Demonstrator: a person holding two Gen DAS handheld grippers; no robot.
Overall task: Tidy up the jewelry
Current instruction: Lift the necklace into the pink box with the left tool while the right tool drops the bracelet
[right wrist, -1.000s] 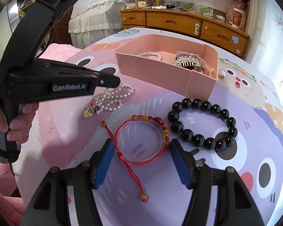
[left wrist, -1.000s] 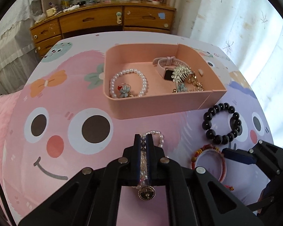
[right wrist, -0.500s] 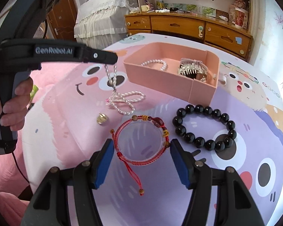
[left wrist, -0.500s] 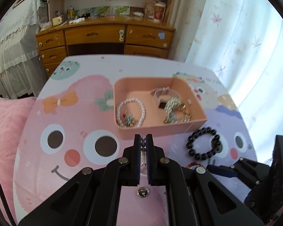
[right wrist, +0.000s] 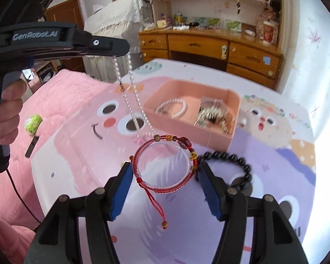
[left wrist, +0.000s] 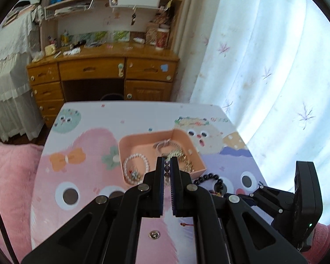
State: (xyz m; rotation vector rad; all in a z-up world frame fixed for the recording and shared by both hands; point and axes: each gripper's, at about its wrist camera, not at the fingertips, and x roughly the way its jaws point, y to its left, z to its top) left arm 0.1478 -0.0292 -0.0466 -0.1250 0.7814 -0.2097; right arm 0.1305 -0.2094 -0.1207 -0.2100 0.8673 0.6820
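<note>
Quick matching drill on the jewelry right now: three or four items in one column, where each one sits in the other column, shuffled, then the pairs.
Items
1. pearl necklace
2. red cord bracelet
3. black bead bracelet
4. pearl bracelet

Places
A. lying inside the pink tray
B. hanging in the air from the left gripper
C. on the mat, to the right of the right gripper
D. on the mat, between the open fingers of the right gripper

Pairs: 1-B, 2-D, 3-C, 4-A
</note>
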